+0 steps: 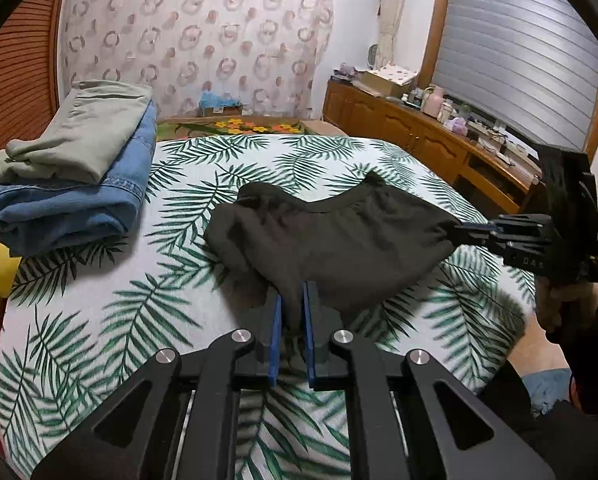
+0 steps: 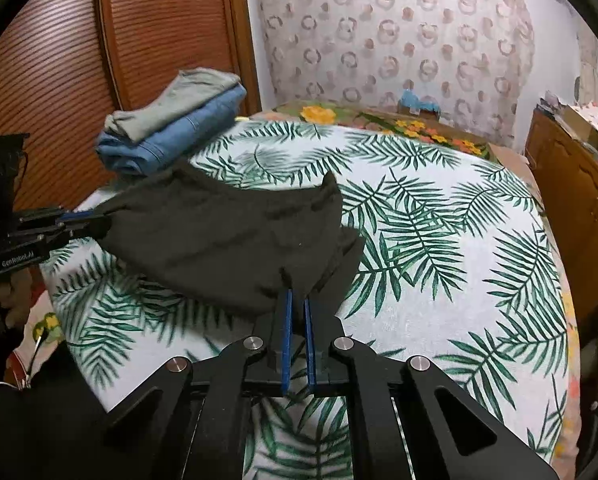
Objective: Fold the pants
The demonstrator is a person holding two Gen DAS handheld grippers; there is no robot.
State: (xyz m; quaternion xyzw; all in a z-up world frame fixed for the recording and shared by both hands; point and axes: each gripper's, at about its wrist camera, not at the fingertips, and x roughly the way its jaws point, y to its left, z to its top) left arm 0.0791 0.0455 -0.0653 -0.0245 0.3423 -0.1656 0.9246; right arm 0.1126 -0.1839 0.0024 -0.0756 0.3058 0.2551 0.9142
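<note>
Dark olive-black pants point(image 1: 331, 240) hang folded and bunched a little above the palm-leaf bed cover point(image 1: 99, 320), stretched between both grippers. My left gripper point(image 1: 294, 292) is shut on the near edge of the pants. My right gripper point(image 1: 465, 234) comes in from the right and is shut on the other end. In the right wrist view the right gripper point(image 2: 297, 296) pinches the pants point(image 2: 227, 240), and the left gripper point(image 2: 87, 220) holds the far left end.
A stack of folded grey-green pants point(image 1: 87, 136) on folded blue jeans point(image 1: 67, 208) sits at the bed's far left corner, next to a wooden slatted door point(image 2: 59, 60). A wooden cabinet point(image 1: 419, 132) with clutter runs along the right. A patterned curtain point(image 1: 195, 40) hangs behind.
</note>
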